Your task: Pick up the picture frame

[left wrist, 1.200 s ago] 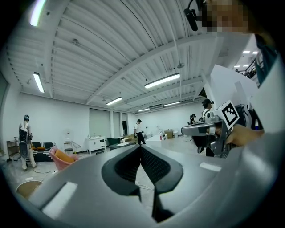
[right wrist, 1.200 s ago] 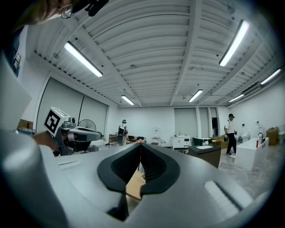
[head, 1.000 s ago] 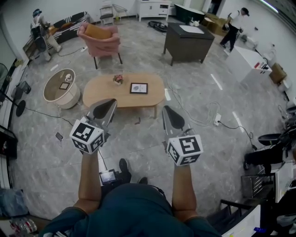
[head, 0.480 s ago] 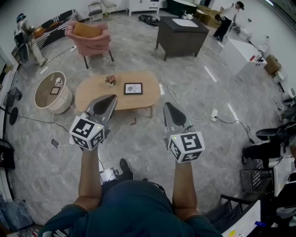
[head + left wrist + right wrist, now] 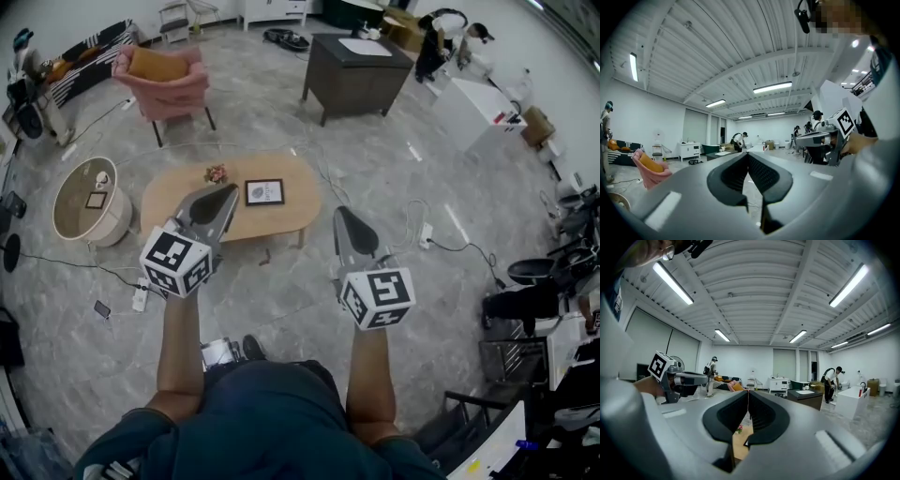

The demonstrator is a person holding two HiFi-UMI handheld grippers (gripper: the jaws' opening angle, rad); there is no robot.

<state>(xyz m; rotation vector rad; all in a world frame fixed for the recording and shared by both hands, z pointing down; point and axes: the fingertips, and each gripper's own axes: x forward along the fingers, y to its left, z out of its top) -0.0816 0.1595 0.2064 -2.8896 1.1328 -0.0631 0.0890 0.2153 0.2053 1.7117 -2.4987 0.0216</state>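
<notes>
the picture frame (image 5: pixel 264 192) lies flat on the oval table (image 5: pixel 173 199), well ahead of the left gripper (image 5: pixel 223 195) and right gripper (image 5: pixel 345 216), both closed tight and empty, so reaching it unopened would likely just shove it.

We see a grey marbled floor (image 5: pixel 281 291), an oval wooden coffee table (image 5: pixel 298 197), a pink armchair (image 5: pixel 164 80), a dark cabinet (image 5: pixel 356 67), a round side table (image 5: pixel 80 204), white walls (image 5: pixel 754 359) and ceiling strip lights (image 5: pixel 672 283).
</notes>
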